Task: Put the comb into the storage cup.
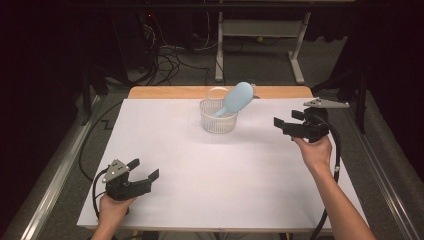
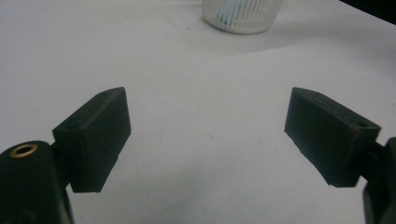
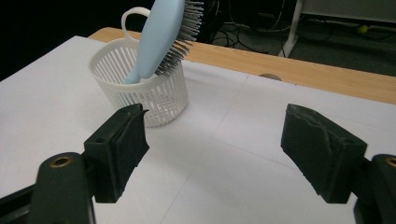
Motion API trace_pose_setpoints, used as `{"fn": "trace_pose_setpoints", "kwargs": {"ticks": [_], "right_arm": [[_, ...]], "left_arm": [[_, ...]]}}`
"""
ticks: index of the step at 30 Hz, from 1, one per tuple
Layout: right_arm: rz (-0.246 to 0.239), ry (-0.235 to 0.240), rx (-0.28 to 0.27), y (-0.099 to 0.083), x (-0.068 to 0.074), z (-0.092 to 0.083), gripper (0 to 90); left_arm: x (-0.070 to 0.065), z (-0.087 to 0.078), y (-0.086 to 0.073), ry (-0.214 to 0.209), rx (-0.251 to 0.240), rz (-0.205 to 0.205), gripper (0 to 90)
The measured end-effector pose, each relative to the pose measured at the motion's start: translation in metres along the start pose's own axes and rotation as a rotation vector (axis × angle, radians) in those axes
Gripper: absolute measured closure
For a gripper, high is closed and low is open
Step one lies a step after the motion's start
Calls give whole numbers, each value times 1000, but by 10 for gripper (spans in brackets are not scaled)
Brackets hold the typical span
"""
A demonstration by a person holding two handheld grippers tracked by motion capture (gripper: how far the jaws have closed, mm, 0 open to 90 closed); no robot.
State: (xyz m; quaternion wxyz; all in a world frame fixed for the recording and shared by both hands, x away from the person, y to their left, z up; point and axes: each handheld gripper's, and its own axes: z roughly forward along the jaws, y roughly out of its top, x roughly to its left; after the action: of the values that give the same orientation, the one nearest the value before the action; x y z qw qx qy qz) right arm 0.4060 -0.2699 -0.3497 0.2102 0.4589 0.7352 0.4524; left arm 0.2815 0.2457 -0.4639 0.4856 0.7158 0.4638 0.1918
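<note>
Wooden table point(image 1: 165, 92) covered by a white sheet point(image 1: 220, 170); a white slatted basket point(image 1: 218, 121) stands near its far edge.

Counted on white table sheet point(image 1: 210, 175): one white slotted plastic basket point(image 1: 218, 121); one pale blue plastic hairbrush point(image 1: 237, 98) standing inside it; two black two-jaw handheld grippers, left point(image 1: 146, 170) and right point(image 1: 287, 118).

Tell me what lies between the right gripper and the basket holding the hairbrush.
Nothing: in the right gripper view, only bare white table lies between the open right gripper and the basket with the hairbrush.
</note>
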Motion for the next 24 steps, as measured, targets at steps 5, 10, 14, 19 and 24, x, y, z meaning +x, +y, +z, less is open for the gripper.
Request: {"fn": "trace_pose_setpoints", "kwargs": {"ticks": [5,10,14,19,24], "right_arm": [[8,3,-13,-3,-1,-4,231],[12,4,-23,-6,-3,-9,232],[5,-2,-25,-9,-3,-13,232],[2,-2,-30,-12,-3,-16,233],[0,-1,-35,-15,-3,-19,233]], "left_arm": [[0,0,0,1,0,0,138],[0,0,0,1,-2,0,139],[0,0,0,1,-3,0,139],[0,-1,0,2,-4,0,138],[0,-1,0,2,-3,0,139]]}}
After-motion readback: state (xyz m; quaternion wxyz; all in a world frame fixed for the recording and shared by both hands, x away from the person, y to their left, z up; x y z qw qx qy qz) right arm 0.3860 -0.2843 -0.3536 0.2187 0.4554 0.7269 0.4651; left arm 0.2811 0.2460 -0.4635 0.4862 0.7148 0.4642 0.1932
